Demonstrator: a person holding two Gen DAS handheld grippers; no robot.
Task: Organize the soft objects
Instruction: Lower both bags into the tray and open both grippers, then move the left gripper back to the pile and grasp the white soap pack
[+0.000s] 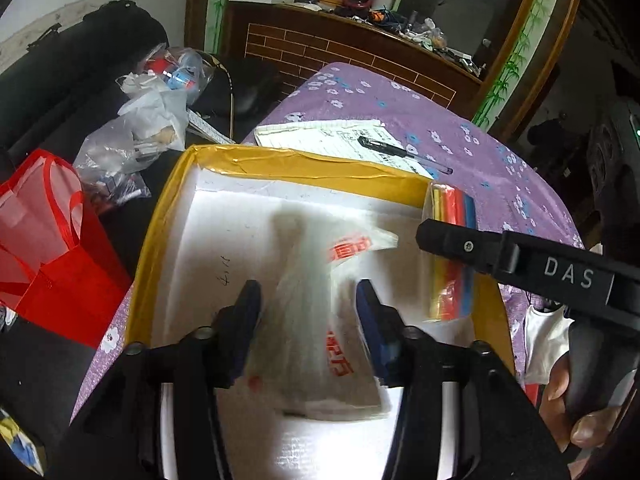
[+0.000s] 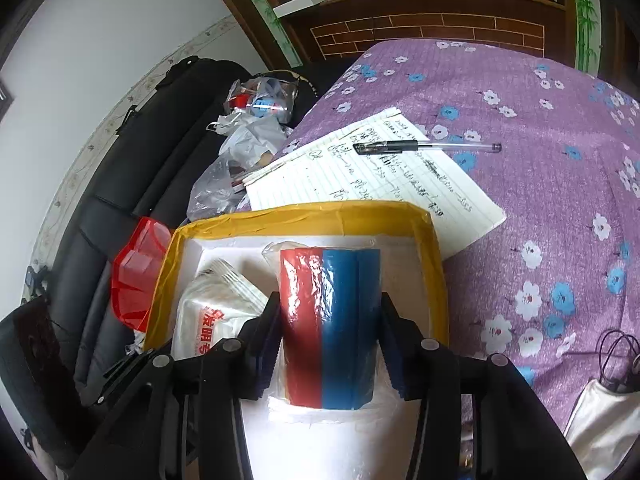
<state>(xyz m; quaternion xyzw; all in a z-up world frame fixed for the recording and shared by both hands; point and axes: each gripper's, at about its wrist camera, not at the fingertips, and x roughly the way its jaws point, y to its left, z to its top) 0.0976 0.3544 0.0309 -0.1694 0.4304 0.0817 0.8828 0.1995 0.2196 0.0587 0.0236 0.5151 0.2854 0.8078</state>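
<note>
The right tool [image 2: 328, 340] grips a red-and-blue packet [image 2: 328, 320] inside the yellow-rimmed box [image 2: 296, 216]. The left tool [image 1: 308, 320] sits open around a clear bag [image 1: 316, 320] there.

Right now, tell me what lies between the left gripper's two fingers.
The clear plastic bag with red print lies between them, inside the yellow-rimmed box; left wrist view.

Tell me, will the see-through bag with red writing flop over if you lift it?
Probably yes. The clear plastic bag with red writing looks thin and crinkled, lying flat in the yellow-edged box, so it should droop. It likely weighs little. Its glossy film might slip between the left tool fingers.
</note>
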